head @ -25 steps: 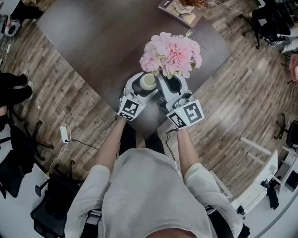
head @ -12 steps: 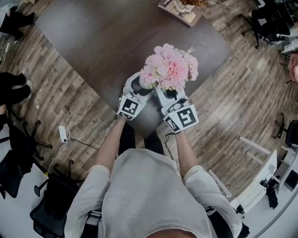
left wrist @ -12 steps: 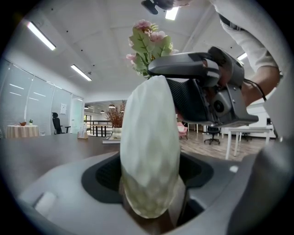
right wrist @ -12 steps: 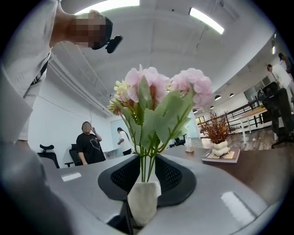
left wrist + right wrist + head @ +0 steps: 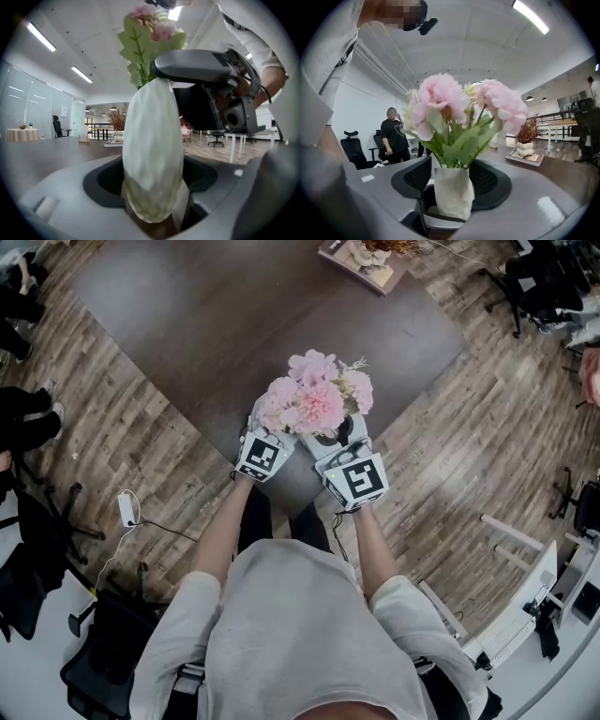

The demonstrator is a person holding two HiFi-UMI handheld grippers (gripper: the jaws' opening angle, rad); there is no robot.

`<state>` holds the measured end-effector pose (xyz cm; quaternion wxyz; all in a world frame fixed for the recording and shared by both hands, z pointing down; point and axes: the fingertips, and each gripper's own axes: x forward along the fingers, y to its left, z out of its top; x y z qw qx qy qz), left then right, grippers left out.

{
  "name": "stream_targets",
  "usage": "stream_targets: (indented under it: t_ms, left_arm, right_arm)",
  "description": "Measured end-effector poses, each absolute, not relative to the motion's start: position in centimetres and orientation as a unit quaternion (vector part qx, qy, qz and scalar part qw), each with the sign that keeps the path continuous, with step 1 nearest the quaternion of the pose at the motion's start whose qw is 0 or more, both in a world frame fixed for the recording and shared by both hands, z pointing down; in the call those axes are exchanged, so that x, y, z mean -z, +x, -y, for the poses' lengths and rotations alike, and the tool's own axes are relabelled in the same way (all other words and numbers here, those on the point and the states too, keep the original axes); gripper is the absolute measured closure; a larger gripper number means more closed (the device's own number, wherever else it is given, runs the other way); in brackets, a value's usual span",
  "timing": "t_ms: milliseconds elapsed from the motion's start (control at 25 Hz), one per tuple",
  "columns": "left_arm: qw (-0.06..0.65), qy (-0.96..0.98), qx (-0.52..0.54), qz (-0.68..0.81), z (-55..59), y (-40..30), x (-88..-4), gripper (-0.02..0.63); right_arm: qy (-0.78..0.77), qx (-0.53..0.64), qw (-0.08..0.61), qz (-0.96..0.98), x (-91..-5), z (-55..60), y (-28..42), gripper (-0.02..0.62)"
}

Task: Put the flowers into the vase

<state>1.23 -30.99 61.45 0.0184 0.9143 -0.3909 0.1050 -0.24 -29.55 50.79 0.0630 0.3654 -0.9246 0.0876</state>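
The pink flowers (image 5: 314, 399) with green leaves stand in the cream vase (image 5: 452, 197), their stems going into its mouth. In the head view the blossoms hide the vase. My left gripper (image 5: 267, 432) is shut on the vase (image 5: 152, 159), which fills the space between its jaws. My right gripper (image 5: 342, 442) sits just right of the bouquet. Its jaws have just been opening and now stand apart on either side of the vase, below the flowers (image 5: 459, 108), without pressing on it. In the left gripper view the right gripper (image 5: 206, 70) reaches in beside the stems (image 5: 145, 47).
The vase is near the front corner of a dark table (image 5: 216, 324). A book with a small dried plant in a pot (image 5: 366, 259) lies at the far edge. A person (image 5: 393, 136) stands beyond the table, and office chairs (image 5: 534, 287) stand on the wood floor.
The bouquet came down from above the vase into it, and the blossoms now cover the vase mouth. The right gripper sank towards the person and its jaws opened. The left gripper stayed still.
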Motion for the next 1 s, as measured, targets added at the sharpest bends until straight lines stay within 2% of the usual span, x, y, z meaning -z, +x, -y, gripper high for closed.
stream_targets:
  t_ms: [80,800,1000]
  left_arm:
    - [0.019,0.914,-0.105,0.391,31.0,1.2,-61.4,0.249]
    - [0.021,0.914,-0.103,0.392,31.0,1.3,-60.9,0.249]
    - [0.018,0.913,-0.104,0.395,30.7,1.4,-61.5,0.219]
  right_arm:
    - [0.362,-0.089,0.071,0.925,-51.0,29.5,-0.4,0.321]
    - [0.366,-0.129,0.074,0.919,-53.6,29.4,0.4,0.314]
    - [0.364,-0.127,0.074,0.92,-53.8,29.6,0.4,0.307]
